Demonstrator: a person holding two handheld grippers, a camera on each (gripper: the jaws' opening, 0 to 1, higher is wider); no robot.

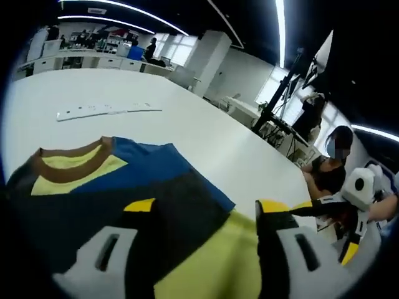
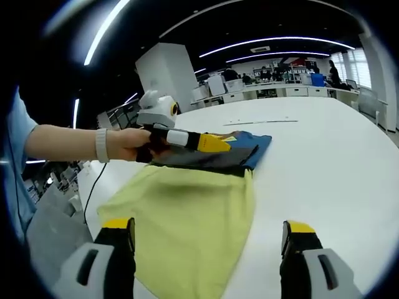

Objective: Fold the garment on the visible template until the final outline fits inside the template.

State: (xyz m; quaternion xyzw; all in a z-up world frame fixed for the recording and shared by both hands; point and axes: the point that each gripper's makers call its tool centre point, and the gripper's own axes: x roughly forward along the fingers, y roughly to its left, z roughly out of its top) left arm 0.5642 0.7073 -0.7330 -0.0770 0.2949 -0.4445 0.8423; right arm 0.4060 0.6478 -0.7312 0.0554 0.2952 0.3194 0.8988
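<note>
Clearly both tools, left tool [image 1: 202, 212] and right tool [image 2: 209, 233], are spread above the garment [image 2: 187, 218].

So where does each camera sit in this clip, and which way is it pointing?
Left gripper view: rides the left tongs, low over the garment, facing its collar and the white table; the right tongs enter at right.
Right gripper view: rides the right tongs, facing the yellow part of the garment; a hand holds the left tongs.
Shared: garment, table.
</note>
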